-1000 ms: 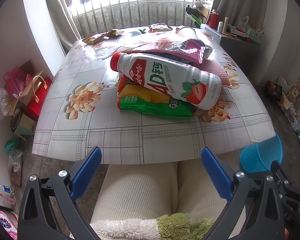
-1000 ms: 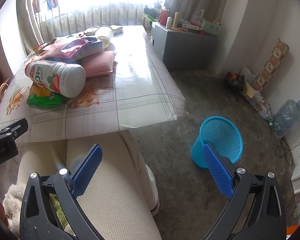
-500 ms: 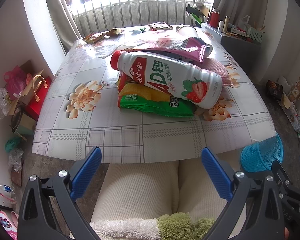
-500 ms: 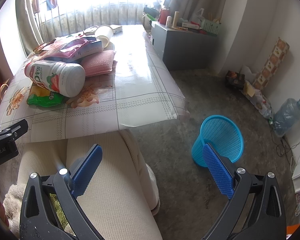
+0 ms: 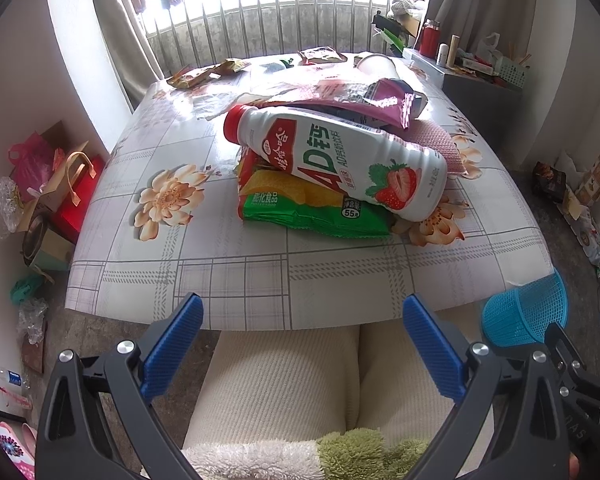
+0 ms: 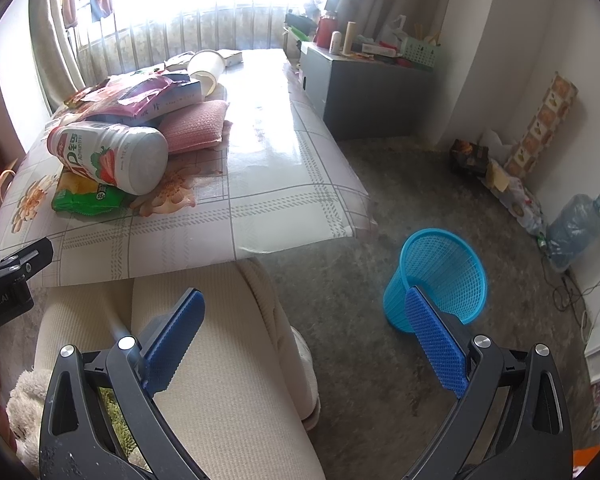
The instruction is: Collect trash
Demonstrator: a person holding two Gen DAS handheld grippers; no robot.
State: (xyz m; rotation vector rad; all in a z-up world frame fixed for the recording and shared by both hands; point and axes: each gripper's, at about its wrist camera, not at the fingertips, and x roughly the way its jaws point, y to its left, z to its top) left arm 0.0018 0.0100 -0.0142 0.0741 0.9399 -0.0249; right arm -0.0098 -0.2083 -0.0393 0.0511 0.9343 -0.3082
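Nearest, the left gripper [image 5: 298, 320] and right gripper [image 6: 305, 312] hang with jaws wide apart over cream-trousered knees (both empty). To the right on the floor stands a blue mesh plastic bin [image 6: 440, 276]. Farther, on the floral-clothed table [image 5: 228, 280], a white strawberry-printed drink bottle [image 5: 340, 160] lies atop a green-and-yellow snack bag [image 5: 300, 208], a purple foil wrapper [image 5: 360, 98] beyond.

Both views from lap height; left faces table [image 5: 260, 280], right floorward; share bottle [image 6: 112, 156].

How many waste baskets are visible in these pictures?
1. The blue mesh basket stands on the floor, off the table's near right corner. Another could be hidden under the table or outside the view.
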